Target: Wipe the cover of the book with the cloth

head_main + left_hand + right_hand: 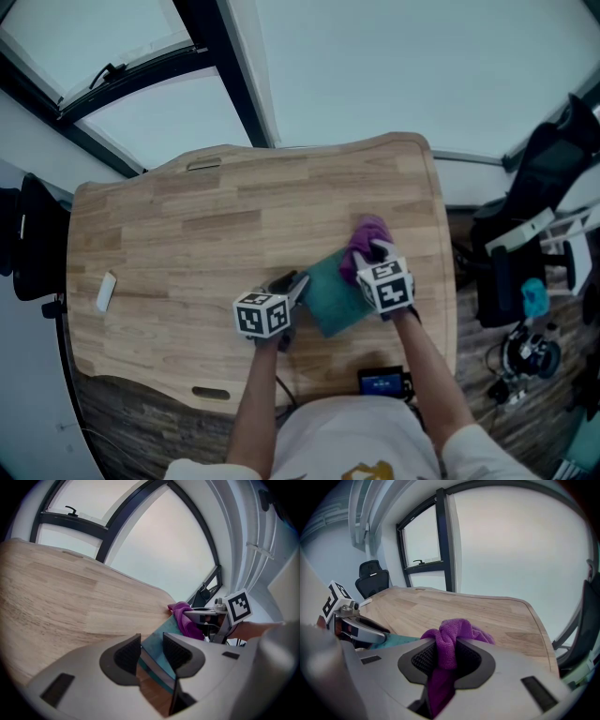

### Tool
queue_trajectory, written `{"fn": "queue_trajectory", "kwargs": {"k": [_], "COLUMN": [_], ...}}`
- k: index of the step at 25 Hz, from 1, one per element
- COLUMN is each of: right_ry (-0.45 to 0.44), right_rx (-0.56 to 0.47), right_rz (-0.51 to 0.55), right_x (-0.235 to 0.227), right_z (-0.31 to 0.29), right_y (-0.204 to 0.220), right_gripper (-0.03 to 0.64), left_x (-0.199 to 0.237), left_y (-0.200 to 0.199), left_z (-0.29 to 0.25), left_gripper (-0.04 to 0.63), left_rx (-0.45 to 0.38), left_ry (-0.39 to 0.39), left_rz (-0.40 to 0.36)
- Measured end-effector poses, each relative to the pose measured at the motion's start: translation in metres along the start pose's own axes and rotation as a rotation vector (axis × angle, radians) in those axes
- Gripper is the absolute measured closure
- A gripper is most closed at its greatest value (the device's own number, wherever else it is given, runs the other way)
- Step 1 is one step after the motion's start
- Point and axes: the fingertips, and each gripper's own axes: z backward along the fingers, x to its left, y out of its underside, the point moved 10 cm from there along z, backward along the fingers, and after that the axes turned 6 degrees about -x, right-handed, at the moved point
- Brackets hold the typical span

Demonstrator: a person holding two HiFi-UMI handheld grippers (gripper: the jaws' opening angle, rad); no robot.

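**Item: book-wiping, wipe in progress. Listed left to right.**

1. Small white object (106, 292): lies by the left edge of the wooden surface (187, 225), well apart from the work. Takes no part in it.

2. Left tongs (151, 651): clenched on the near left edge of the book, the cover's rim pinched between the pads. They serve as the anchor.

3. Book (330, 298): teal cover, lying flat on the right half of the surface, near the front edge. It sits skewed to the surface's edges, with one corner pointing at the person. The long axis appears to run from the left tongs out toward the far right. The far end is hidden under the cloth, so this is a judgement.

4. Cloth (366, 242): purple, bunched, resting on the book's far right part.

5. Right tongs (446, 656): clamped on a fold of the cloth, with the loose bulk spilling ahead of the pads.

**Handling note:** keep the left hold firm so the book cannot slide. Press the bunched cloth flat and draw it along the long axis in overlapping passes. Only cloth should meet the cover, never the pads. Stop short of the anchored edge.
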Motion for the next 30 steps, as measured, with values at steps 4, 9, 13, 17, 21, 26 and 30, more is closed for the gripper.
{"fn": "queue_trajectory", "kwargs": {"k": [4,9,13,17,21,26,30], "right_ry": [-0.018,-0.034,-0.049,-0.068,-0.082,-0.101,-0.116], "right_rx": [-0.001,0.003,0.0,0.001,0.0,0.001,-0.001], "right_rz": [0.01,0.013,0.02,0.026,0.036,0.041,0.052], "right_x": [0.009,0.016,0.024,0.032,0.04,0.051,0.057], "right_z": [-0.002,-0.003,-0.004,-0.005,-0.005,-0.005,-0.006], "right_y": [0.001,0.0,0.0,-0.001,0.0,0.001,0.001], "right_gripper": [0.54,0.54,0.54,0.54,0.54,0.54,0.54], "left_x": [0.0,0.001,0.001,0.0,0.0,0.0,0.0], "left_y": [0.0,0.0,0.0,0.0,0.0,0.0,0.0], "left_z": [0.0,0.0,0.0,-0.001,0.0,0.0,0.0], "left_gripper": [0.445,0.445,0.445,0.446,0.446,0.446,0.446], "left_rx": [0.0,-0.002,-0.003,-0.005,-0.006,-0.005,-0.004], "left_ry": [0.0,-0.001,-0.003,-0.004,-0.004,-0.004,-0.005], "left_rz": [-0.001,-0.003,-0.003,-0.004,-0.005,-0.006,-0.006]}}
